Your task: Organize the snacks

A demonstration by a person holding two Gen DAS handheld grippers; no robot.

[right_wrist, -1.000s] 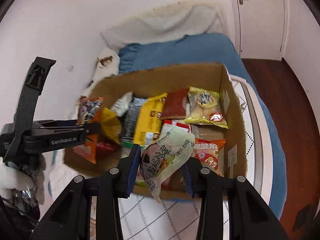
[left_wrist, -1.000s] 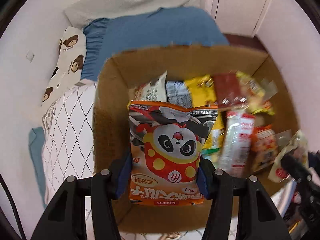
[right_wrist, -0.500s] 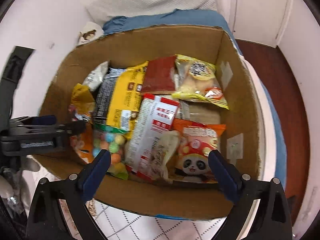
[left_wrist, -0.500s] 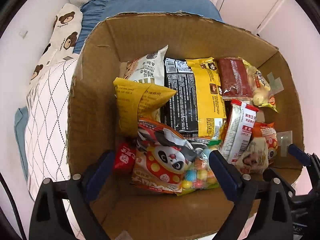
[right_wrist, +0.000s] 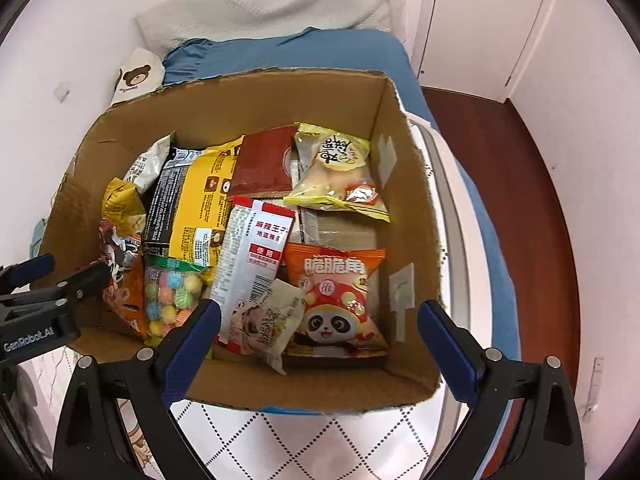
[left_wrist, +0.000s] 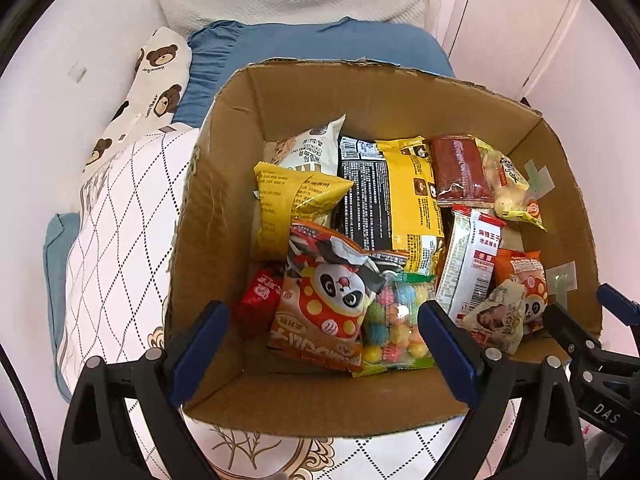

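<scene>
An open cardboard box (left_wrist: 224, 184) (right_wrist: 404, 200) stands on the bed and holds several snack packs. An orange panda pack (left_wrist: 324, 304) lies at the box's near left, next to a bag of coloured candy balls (left_wrist: 394, 324). A small pale pack (right_wrist: 272, 320) lies at the near middle, against a second orange panda pack (right_wrist: 336, 300). My left gripper (left_wrist: 322, 356) is open and empty above the box's near edge. My right gripper (right_wrist: 318, 352) is open and empty above the near edge too.
The box rests on a white diamond-pattern quilt (left_wrist: 116, 248) over a blue bed (right_wrist: 304, 52). A bear-print pillow (left_wrist: 148, 92) lies at the left by the wall. A wooden floor (right_wrist: 532, 184) and a white door (right_wrist: 480, 20) are at the right.
Both grippers opened. The left let go of the orange panda pack and the right let go of the small pale pack; both packs now lie in the box. Both grippers pulled back slightly.
</scene>
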